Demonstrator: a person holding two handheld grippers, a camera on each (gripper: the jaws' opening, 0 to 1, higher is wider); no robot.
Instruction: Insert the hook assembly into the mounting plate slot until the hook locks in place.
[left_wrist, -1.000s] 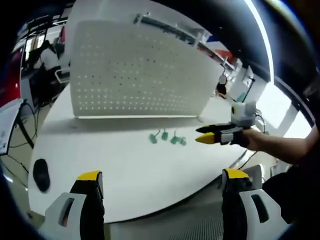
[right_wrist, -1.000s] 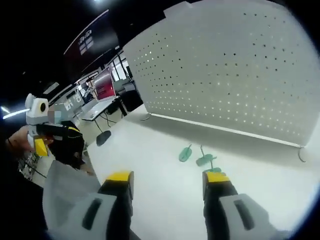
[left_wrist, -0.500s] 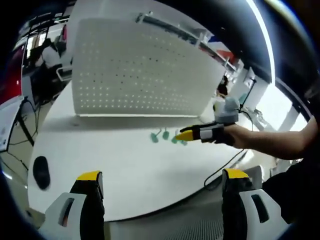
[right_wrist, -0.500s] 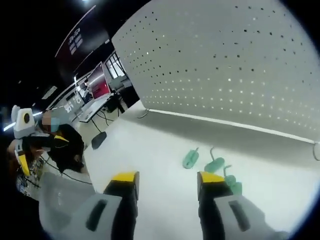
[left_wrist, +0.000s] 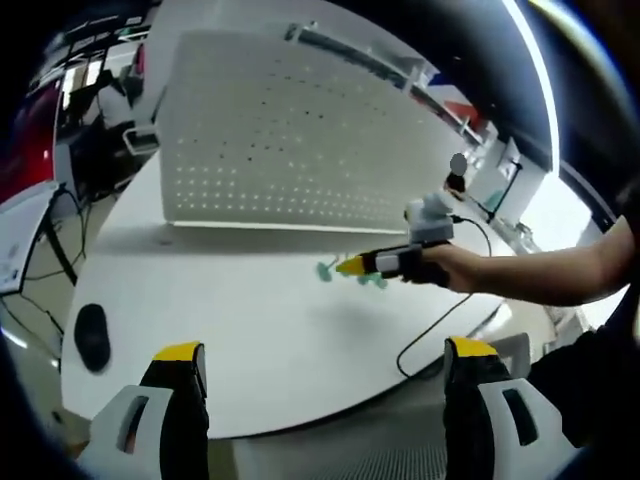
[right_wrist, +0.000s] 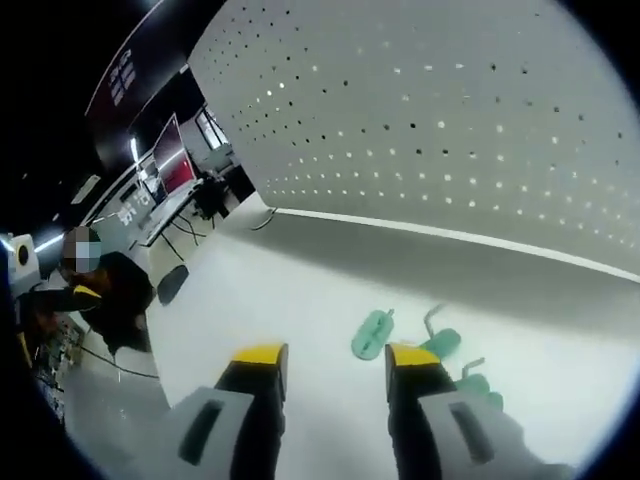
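While your left gripper (left_wrist: 318, 365) waits at the bottom of the left gripper view with its jaws spread wide and nothing between them, your right gripper (left_wrist: 352, 266) reaches in from the right at mid-frame, its yellow tips low over the white bench (left_wrist: 250, 320). From this side you cannot tell how its jaws stand.

Just beside those yellow tips lie the green hooks (left_wrist: 328, 270), a small cluster on the bench at the centre of the frame, in front of the pegboard (left_wrist: 290, 140). The pegboard stands upright across the upper half of the frame, its foot on the bench. A black mouse (left_wrist: 92, 336) lies at the left edge of the bench, well apart from the hooks.

Looking through the right gripper view, your right gripper (right_wrist: 325, 360) rises from the bottom with its jaws parted by a narrow gap and holding nothing. The hooks (right_wrist: 372, 334) lie right of centre, low in the frame: one flat green piece sits just above the right jaw tip, another (right_wrist: 440, 342) lies to its right with a thin wire stem rising from it, and a third (right_wrist: 474, 382) is partly hidden behind the right jaw. None is touched by the gripper, as far as you can see. The pegboard (right_wrist: 450, 130) takes the upper part of this frame, and the bench (right_wrist: 300, 300) runs beneath it.
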